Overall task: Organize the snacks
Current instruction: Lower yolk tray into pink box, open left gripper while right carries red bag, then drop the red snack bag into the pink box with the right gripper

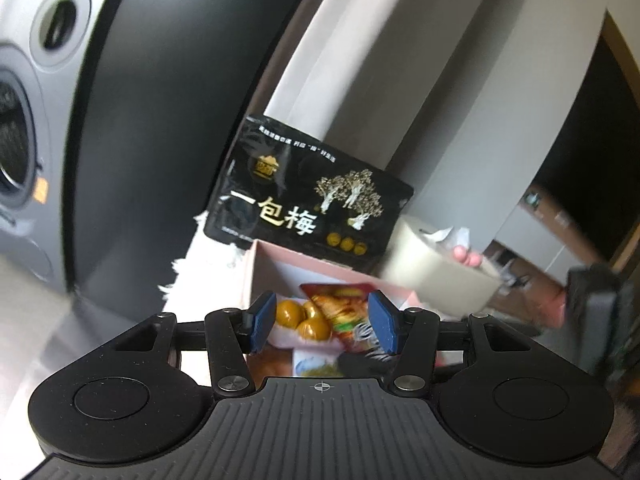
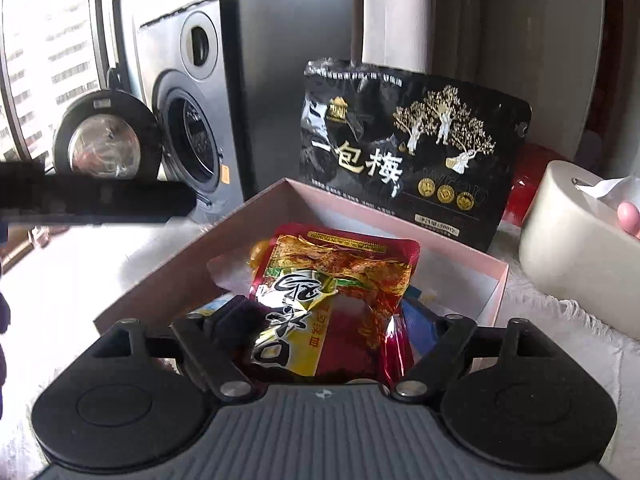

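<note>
The red snack pouch (image 2: pixel 332 304) lies in the pink box (image 2: pixel 192 264), between the right gripper's (image 2: pixel 324 332) spread jaws; whether they pinch it is unclear. The left gripper (image 1: pixel 323 322) hovers with jaws half apart, gripping nothing.

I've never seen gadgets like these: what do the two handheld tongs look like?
Both are matt black: a ribbed grey-black body, two round discs, and hinged arms with silver rivets. The left tongs carry blue ribbed pads; a small crosshair mark sits centrally. The right tongs match.

Each camera sits on its own gripper, angled down and close over the pink box (image 1: pixel 256 268) (image 2: pixel 288 192). Both views share the black pouch (image 1: pixel 308 196) (image 2: pixel 408 152) standing behind it.
</note>
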Action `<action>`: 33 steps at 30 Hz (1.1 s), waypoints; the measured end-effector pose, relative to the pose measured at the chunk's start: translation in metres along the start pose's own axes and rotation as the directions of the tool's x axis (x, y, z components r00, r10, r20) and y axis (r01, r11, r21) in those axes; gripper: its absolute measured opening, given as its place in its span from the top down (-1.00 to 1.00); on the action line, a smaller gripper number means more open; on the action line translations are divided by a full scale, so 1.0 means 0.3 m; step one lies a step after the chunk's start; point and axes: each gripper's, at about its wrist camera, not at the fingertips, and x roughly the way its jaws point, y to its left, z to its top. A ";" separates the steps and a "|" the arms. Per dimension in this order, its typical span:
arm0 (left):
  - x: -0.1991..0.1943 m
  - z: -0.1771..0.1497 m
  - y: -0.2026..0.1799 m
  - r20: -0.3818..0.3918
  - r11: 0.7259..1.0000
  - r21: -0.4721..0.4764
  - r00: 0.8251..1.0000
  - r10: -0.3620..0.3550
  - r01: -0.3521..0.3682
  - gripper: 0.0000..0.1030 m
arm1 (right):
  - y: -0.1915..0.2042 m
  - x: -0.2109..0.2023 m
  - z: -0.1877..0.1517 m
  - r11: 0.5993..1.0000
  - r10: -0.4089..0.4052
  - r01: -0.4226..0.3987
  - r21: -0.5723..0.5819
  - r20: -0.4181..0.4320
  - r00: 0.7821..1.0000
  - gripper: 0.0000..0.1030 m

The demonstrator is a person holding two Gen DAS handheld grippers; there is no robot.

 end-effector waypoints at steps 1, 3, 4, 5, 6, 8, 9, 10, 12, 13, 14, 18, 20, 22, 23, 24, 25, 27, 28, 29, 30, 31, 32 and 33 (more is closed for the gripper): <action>-0.015 -0.011 -0.008 0.011 1.000 0.008 1.000 0.016 -0.016 -0.09 | -0.004 -0.018 -0.003 1.000 0.026 -0.026 -0.004 0.010 1.000 -0.59; -0.053 -0.034 -0.035 0.046 0.998 0.029 0.998 0.045 -0.047 -0.09 | -0.016 -0.060 -0.011 0.998 0.063 -0.064 0.016 0.029 0.998 -0.60; -0.080 -0.046 -0.052 0.068 0.997 0.047 0.996 0.058 -0.061 -0.09 | -0.026 -0.089 -0.019 0.996 0.076 -0.077 0.038 0.035 0.996 -0.62; -0.102 -0.057 -0.070 0.088 0.995 0.066 0.994 0.069 -0.075 -0.09 | -0.038 -0.114 -0.028 0.994 0.092 -0.094 0.063 0.039 0.995 -0.62; -0.132 -0.073 -0.094 0.111 0.992 0.090 0.990 0.082 -0.092 -0.09 | -0.051 -0.142 -0.038 0.990 0.104 -0.108 0.088 0.051 0.993 -0.62; -0.175 -0.105 -0.139 0.135 0.985 0.131 0.986 0.096 -0.114 -0.09 | -0.076 -0.202 -0.060 0.983 0.108 -0.121 0.139 0.096 0.989 -0.64; -0.185 -0.118 -0.158 0.135 0.982 0.147 0.986 0.098 -0.118 -0.09 | -0.084 -0.231 -0.073 0.980 0.111 -0.129 0.152 0.121 0.986 -0.69; -0.188 -0.127 -0.173 0.127 0.981 0.156 0.987 0.098 -0.117 -0.09 | -0.088 -0.255 -0.081 0.978 0.116 -0.138 0.159 0.139 0.983 -0.71; -0.184 -0.146 -0.195 0.098 0.980 0.149 0.988 0.118 -0.132 -0.09 | -0.096 -0.265 -0.071 0.971 0.137 -0.158 0.179 0.127 0.982 -0.71; -0.188 -0.160 -0.204 0.087 0.980 0.141 0.987 0.132 -0.143 -0.09 | -0.103 -0.261 -0.067 0.964 0.154 -0.174 0.201 0.112 0.982 -0.71; -0.193 -0.174 -0.211 0.078 0.979 0.139 0.987 0.139 -0.148 -0.09 | -0.109 -0.253 -0.064 0.958 0.170 -0.186 0.217 0.091 0.981 -0.71; -0.189 -0.227 -0.223 0.023 0.976 0.126 0.984 0.176 -0.177 -0.09 | -0.141 -0.176 -0.052 0.950 0.161 -0.164 0.266 0.031 0.986 -0.71; -0.200 -0.240 -0.224 0.017 0.975 0.120 0.982 0.187 -0.187 -0.09 | -0.148 -0.141 -0.036 0.949 0.139 -0.131 0.288 -0.006 0.990 -0.71; -0.208 -0.249 -0.227 0.009 0.972 0.125 0.980 0.201 -0.201 -0.09 | -0.135 -0.129 -0.014 0.963 0.122 -0.109 0.246 -0.036 0.992 -0.71; -0.208 -0.258 -0.231 0.000 0.970 0.128 0.978 0.209 -0.207 -0.09 | -0.130 -0.133 -0.007 0.970 0.112 -0.101 0.223 -0.037 0.993 -0.71; -0.209 -0.269 -0.235 -0.009 0.968 0.129 0.976 0.217 -0.214 -0.09 | -0.128 -0.149 -0.005 0.972 0.116 -0.108 0.209 -0.026 0.993 -0.71; -0.208 -0.283 -0.239 -0.017 0.967 0.131 0.975 0.224 -0.219 -0.09 | -0.136 -0.168 0.001 0.965 0.156 -0.153 0.213 -0.001 0.988 -0.71; -0.208 -0.317 -0.251 -0.036 0.963 0.141 0.971 0.235 -0.228 -0.09 | -0.181 -0.207 -0.014 0.922 0.244 -0.249 0.297 0.054 0.968 -0.71; -0.209 -0.342 -0.259 -0.050 0.962 0.147 0.970 0.238 -0.229 -0.09 | -0.202 -0.234 -0.036 0.895 0.260 -0.272 0.353 0.080 0.962 -0.71; -0.211 -0.370 -0.267 -0.065 0.962 0.149 0.969 0.239 -0.228 -0.09 | -0.211 -0.262 -0.061 0.881 0.261 -0.278 0.383 0.098 0.960 -0.71; -0.214 -0.399 -0.275 -0.080 0.963 0.149 0.968 0.239 -0.225 -0.09 | -0.211 -0.292 -0.097 0.885 0.244 -0.262 0.385 0.095 0.965 -0.71; -0.215 -0.428 -0.281 -0.094 0.963 0.148 0.967 0.238 -0.223 -0.09 | -0.200 -0.318 -0.131 0.905 0.211 -0.221 0.363 0.070 0.975 -0.71; -0.215 -0.455 -0.289 -0.102 0.963 0.149 0.965 0.242 -0.226 -0.09 | -0.183 -0.347 -0.177 0.932 0.167 -0.171 0.319 0.041 0.985 -0.71; -0.214 -0.480 -0.297 -0.107 0.961 0.151 0.962 0.250 -0.233 -0.09 | -0.168 -0.375 -0.231 0.952 0.130 -0.132 0.277 0.026 0.991 -0.71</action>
